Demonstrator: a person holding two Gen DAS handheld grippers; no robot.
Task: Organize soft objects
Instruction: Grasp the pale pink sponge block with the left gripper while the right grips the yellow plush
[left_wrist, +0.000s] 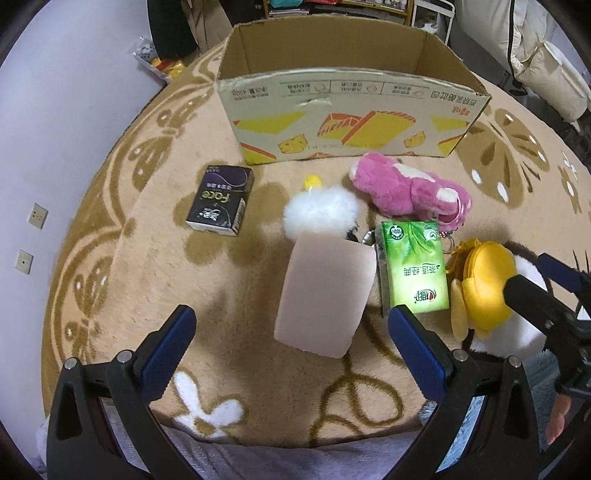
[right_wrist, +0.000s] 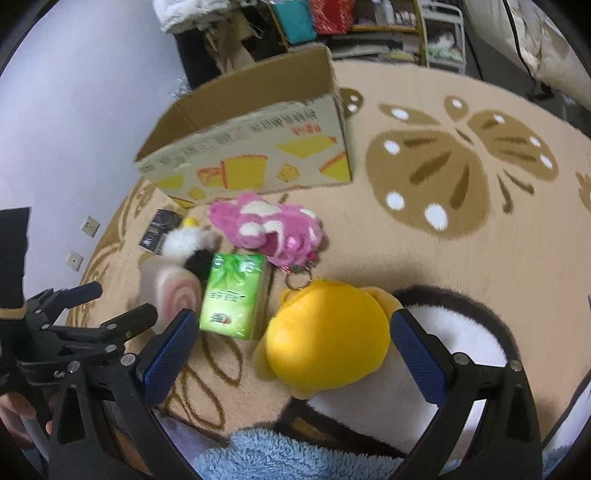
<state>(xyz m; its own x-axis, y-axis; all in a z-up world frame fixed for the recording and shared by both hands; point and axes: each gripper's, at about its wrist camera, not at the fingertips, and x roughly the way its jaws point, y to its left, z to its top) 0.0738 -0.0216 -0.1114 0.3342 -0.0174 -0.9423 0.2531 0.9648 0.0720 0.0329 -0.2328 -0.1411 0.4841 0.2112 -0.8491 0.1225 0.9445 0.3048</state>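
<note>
We see the yellow plush (right_wrist: 328, 339) lying on the patterned blanket (right_wrist: 461, 258) between the spread fingers of the right gripper (right_wrist: 295, 354), which grip nothing. The left gripper (left_wrist: 291, 354) hangs wide open above the pink roll-shaped cushion (left_wrist: 325, 291), empty. Beside it lie the green tissue pack (left_wrist: 413, 266), the white fluffy toy (left_wrist: 321, 212), the pink plush (left_wrist: 410, 188) and the open cardboard box (left_wrist: 351, 114).
</note>
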